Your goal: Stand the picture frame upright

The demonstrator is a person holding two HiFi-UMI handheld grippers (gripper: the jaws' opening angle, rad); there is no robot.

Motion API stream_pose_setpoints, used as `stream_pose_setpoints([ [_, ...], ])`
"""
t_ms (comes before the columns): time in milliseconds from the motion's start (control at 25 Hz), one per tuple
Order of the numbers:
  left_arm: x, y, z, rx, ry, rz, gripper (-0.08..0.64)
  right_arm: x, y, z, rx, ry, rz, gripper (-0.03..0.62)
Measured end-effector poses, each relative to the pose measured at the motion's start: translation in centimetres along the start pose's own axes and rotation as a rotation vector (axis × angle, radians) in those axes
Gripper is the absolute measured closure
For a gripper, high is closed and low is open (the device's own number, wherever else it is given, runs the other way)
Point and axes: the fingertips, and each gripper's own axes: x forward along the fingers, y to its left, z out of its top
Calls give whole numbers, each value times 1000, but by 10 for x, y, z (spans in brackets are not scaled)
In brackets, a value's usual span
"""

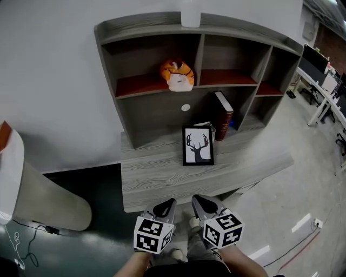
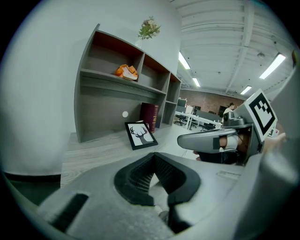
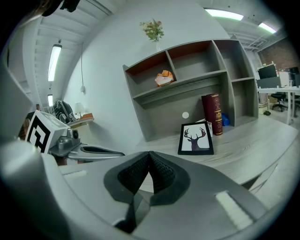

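Note:
The picture frame (image 1: 198, 145), black with a deer silhouette on white, stands on its lower edge on the grey desk (image 1: 157, 178), leaning slightly back in front of the shelf unit. It also shows in the left gripper view as the frame (image 2: 140, 135) and in the right gripper view as the frame (image 3: 196, 139). My left gripper (image 1: 170, 205) and right gripper (image 1: 199, 204) hover side by side over the desk's front edge, well short of the frame. Both are shut with nothing between the jaws, as the left gripper (image 2: 153, 155) and right gripper (image 3: 149, 154) show in their own views.
A grey shelf unit (image 1: 151, 103) rises at the desk's back. It holds an orange plush toy (image 1: 177, 74) and a dark red book (image 1: 223, 114) just right of the frame. A white vase (image 1: 190, 13) stands on top. A pale chair (image 1: 38, 195) is at the left, office desks (image 1: 324, 81) far right.

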Motion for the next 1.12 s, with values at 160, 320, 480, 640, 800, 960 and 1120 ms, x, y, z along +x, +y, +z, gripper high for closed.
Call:
stream_pose_setpoints([
  [160, 24, 13, 14, -10, -2, 23, 565, 16, -23, 13, 0, 3, 6, 591],
  [320, 49, 20, 31, -16, -6, 29, 563, 31, -47, 27, -2, 12, 5, 592],
  [480, 75, 26, 43, -21, 3, 29, 565, 47, -68, 41, -4, 20, 10, 592],
  [640, 99, 29, 56, -26, 13, 30, 565, 58, -88, 53, -2, 28, 17, 592],
  [800, 122, 33, 66, -26, 21, 30, 565, 69, -109, 62, 0, 33, 16, 592],
  [960, 141, 37, 73, -31, 30, 33, 563, 80, -126, 69, 4, 44, 18, 592],
  [1120, 156, 41, 79, -38, 32, 44, 563, 88, -139, 75, 3, 52, 24, 592],
])
